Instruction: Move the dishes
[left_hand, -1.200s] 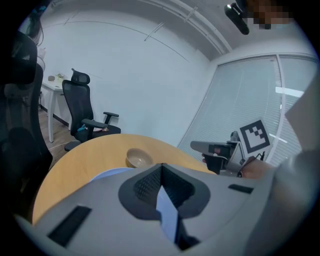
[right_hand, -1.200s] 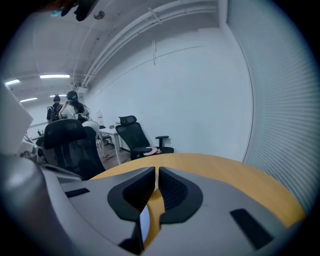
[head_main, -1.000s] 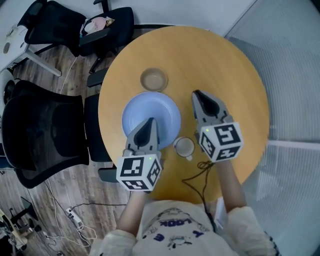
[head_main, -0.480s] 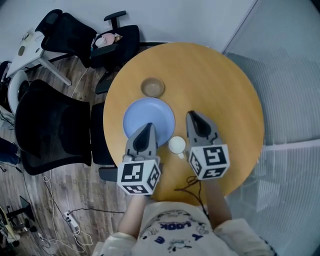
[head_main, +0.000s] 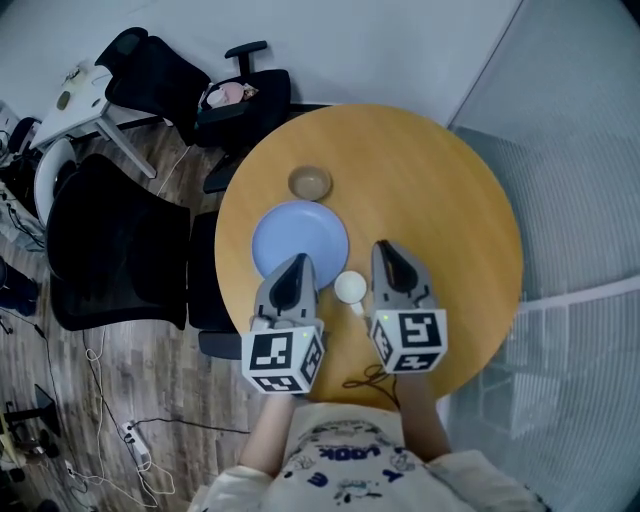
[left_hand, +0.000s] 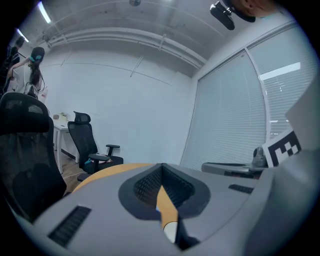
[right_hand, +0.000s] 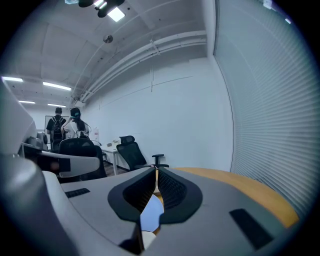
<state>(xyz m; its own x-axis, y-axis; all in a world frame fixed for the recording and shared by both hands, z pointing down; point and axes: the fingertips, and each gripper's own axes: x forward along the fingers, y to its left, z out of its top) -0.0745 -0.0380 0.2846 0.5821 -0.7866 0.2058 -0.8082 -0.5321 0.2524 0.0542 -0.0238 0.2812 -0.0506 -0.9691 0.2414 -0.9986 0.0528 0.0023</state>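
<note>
On the round wooden table (head_main: 430, 190) lie a light blue plate (head_main: 300, 238), a small brownish bowl (head_main: 310, 183) just beyond it, and a white cup (head_main: 350, 287) at the plate's near right. My left gripper (head_main: 297, 264) hovers over the plate's near edge, jaws shut and empty. My right gripper (head_main: 385, 250) hangs just right of the cup, also shut with nothing in it. In the left gripper view the closed left gripper (left_hand: 161, 172) shows a strip of table behind. In the right gripper view the right gripper (right_hand: 156, 172) shows the blue plate (right_hand: 150, 212) through its slit.
Black office chairs (head_main: 115, 250) crowd the table's left side and another chair (head_main: 245, 100) stands behind it. A thin cable (head_main: 368, 378) lies on the table's near edge. A blind-covered glass wall (head_main: 580, 200) runs along the right. A white desk (head_main: 70, 100) stands far left.
Both grippers have drawn back toward the person and risen, staying shut. The view has pulled away, so the table looks smaller. Plate, bowl and cup have kept their places.
</note>
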